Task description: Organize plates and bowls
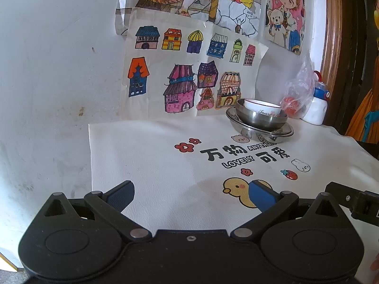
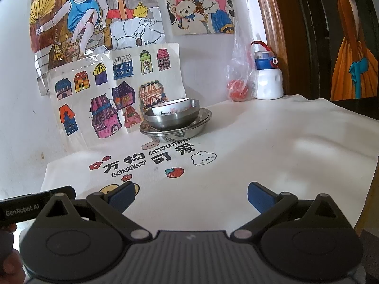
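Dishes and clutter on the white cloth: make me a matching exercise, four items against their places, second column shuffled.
Items:
1. white ceramic bowl
2. steel bowl
3. steel plates
4. white bottle

Places:
A. bottom of the stack, on the cloth
B. by the wooden frame, apart from the stack
C. nested inside another bowl
D. resting on the plates

Pairs: 1-C, 2-D, 3-A, 4-B

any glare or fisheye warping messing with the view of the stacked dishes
Left wrist view: steel bowl mirrors the tablecloth, white bowl stays readable; edges bend, corners go black. Right wrist view: sharp stack, bright sheen on the steel plate, soft light patch on the cloth at right.
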`<state>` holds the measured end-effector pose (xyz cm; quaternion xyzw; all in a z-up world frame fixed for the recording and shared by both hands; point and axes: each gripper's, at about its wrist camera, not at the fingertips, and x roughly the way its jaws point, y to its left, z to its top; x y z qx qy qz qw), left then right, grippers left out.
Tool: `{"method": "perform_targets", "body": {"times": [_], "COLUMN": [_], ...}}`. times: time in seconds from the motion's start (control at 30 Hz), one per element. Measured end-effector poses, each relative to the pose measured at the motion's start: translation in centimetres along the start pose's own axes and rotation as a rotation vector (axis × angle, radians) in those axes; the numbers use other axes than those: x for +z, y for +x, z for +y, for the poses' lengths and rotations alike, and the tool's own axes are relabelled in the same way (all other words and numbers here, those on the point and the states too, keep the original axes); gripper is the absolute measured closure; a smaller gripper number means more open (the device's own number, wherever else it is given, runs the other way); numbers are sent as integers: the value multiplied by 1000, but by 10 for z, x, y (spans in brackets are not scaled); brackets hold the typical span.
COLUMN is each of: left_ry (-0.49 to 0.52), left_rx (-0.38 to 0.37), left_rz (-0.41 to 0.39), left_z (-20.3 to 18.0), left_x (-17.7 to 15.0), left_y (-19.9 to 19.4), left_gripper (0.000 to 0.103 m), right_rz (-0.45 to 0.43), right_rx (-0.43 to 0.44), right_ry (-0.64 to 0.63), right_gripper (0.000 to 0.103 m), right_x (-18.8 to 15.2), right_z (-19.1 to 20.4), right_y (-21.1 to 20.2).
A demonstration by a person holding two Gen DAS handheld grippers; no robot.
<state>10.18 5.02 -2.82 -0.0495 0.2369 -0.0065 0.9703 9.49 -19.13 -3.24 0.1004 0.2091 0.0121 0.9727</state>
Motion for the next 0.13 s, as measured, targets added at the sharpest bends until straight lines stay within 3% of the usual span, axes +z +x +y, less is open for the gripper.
{"method": "perform_targets", "body": {"times": [0.13], "left_ry": [1], "left_rx": [1], "left_rz": [5], "left_z": [0], "left_x": [0], "left_y": [1], "left_gripper": [1], "right_rz": [3], "right_rx": [-1], "right_ry": [2], "right_gripper": [0], "right_x": [-1], "right_z": [0], "right_y": [1]}}
